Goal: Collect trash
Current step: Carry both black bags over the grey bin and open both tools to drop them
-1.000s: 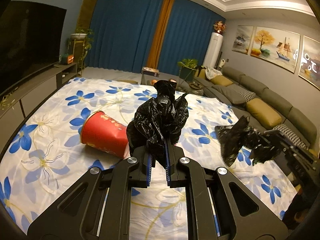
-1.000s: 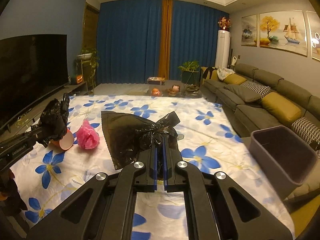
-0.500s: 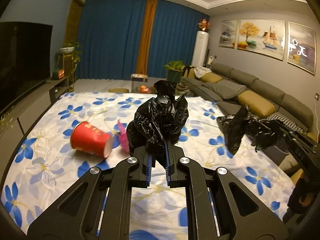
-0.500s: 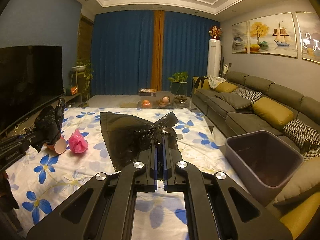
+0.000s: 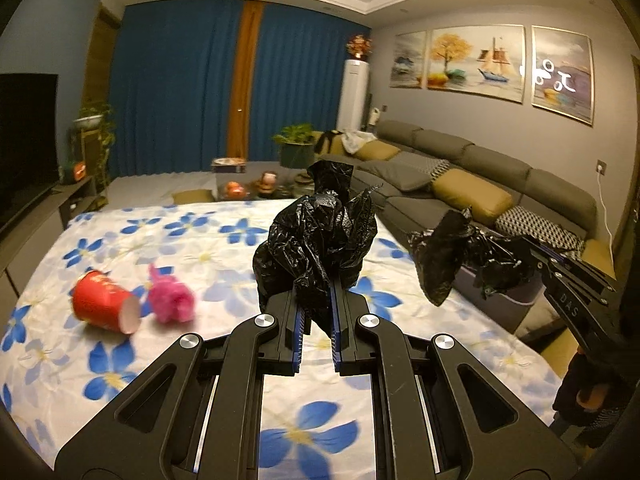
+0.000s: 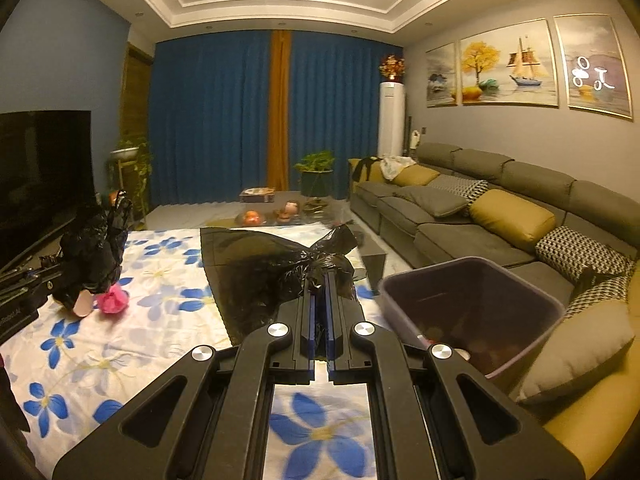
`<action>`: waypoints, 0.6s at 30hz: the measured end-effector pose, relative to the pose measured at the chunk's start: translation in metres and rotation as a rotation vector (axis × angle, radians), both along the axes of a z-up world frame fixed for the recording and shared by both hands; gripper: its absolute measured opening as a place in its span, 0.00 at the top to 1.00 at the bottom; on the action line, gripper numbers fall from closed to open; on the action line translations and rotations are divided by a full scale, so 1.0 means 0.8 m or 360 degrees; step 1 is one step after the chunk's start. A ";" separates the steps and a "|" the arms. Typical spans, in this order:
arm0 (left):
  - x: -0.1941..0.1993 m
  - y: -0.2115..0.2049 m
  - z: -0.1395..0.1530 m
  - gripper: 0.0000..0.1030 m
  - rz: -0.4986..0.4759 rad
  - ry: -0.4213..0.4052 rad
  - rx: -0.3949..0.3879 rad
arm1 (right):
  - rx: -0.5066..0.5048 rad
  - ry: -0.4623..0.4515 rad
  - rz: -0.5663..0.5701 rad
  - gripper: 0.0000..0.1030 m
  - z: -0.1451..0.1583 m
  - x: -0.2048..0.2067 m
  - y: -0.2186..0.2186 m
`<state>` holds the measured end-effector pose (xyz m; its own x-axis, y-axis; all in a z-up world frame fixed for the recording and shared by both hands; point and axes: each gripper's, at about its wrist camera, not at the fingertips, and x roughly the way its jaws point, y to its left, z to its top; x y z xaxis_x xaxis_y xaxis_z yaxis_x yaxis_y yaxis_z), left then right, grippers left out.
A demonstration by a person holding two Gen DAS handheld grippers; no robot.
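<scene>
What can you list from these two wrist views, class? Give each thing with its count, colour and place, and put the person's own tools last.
black plastic bag: one, black, crumpled, pinched at two spots by both grippers
paper cup: one, red, on its side on the cloth, at the left
pink wad: one, pink, beside the cup's open end
bin: one, grey-purple, open, between cloth and sofa
floral cloth: one, white with blue flowers, under everything
sofa: one, grey, mustard and patterned cushions, along the right wall
left gripper: one, black, blue-lined fingers shut on the bag
right gripper: one, black, shut on the bag
</scene>
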<state>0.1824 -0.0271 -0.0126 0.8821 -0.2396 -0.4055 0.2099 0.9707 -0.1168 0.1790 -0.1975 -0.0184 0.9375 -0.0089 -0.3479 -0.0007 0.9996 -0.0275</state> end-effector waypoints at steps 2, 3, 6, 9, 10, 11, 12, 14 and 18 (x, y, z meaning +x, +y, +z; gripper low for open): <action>0.004 -0.020 0.002 0.90 -0.0046 -0.0001 0.0000 | -0.0007 -0.0004 -0.0024 0.95 0.000 0.002 -0.011; 0.006 -0.029 0.002 0.90 -0.0071 -0.0003 0.0000 | -0.0015 -0.0009 -0.0040 0.95 0.001 0.002 -0.017; 0.011 -0.061 0.005 0.90 -0.0139 -0.0011 0.0009 | -0.0024 -0.0022 -0.0082 0.95 0.004 0.004 -0.036; 0.020 -0.092 0.009 0.90 -0.0210 -0.0025 0.0014 | -0.0035 -0.0041 -0.0131 0.95 0.007 0.006 -0.057; 0.023 -0.101 0.010 0.90 -0.0231 -0.0030 0.0010 | -0.0038 -0.0046 -0.0152 0.95 0.008 0.008 -0.065; 0.027 -0.113 0.012 0.90 -0.0258 -0.0038 0.0007 | -0.0039 -0.0050 -0.0173 0.95 0.009 0.010 -0.073; 0.028 -0.121 0.014 0.90 -0.0273 -0.0044 0.0008 | -0.0043 -0.0051 -0.0191 0.95 0.009 0.012 -0.079; 0.035 -0.143 0.016 0.90 -0.0318 -0.0064 0.0014 | -0.0049 -0.0051 -0.0229 0.95 0.009 0.017 -0.092; 0.050 -0.183 0.019 0.90 -0.0396 -0.0078 0.0004 | -0.0054 -0.0041 -0.0311 0.95 0.003 0.024 -0.123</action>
